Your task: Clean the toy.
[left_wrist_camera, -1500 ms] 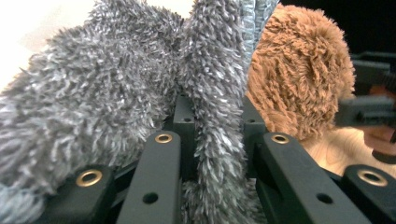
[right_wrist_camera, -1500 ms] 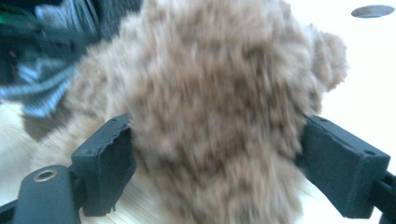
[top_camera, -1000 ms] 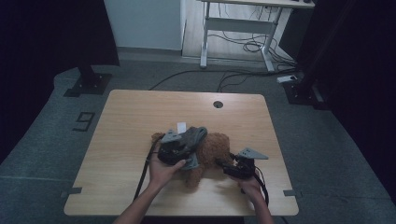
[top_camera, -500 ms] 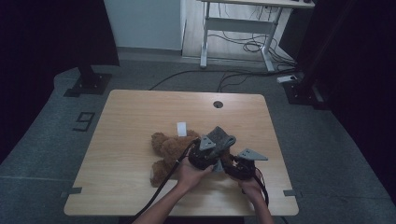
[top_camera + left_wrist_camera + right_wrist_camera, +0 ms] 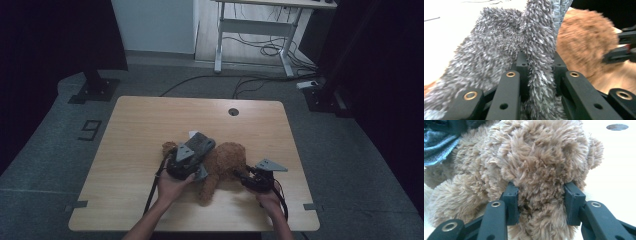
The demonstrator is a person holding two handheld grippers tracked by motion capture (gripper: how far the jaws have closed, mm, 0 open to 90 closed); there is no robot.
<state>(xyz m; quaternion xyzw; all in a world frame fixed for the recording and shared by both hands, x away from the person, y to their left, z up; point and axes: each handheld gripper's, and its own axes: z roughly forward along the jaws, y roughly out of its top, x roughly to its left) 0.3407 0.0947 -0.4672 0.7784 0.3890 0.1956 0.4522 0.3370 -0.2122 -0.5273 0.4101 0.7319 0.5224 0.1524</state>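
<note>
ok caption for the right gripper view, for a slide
Right tool clamped on the brown teddy bear lying on the wooden table.

left gripper swung right then back left over teddy bear, right gripper closing on its fur

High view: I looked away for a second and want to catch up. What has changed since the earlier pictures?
The left gripper, shut on a fuzzy grey cloth, swung right toward the other gripper, then back left over the brown plush teddy bear. The right gripper has just been closing and now clamps the bear's fur. The bear and the wooden table stayed put.
</note>
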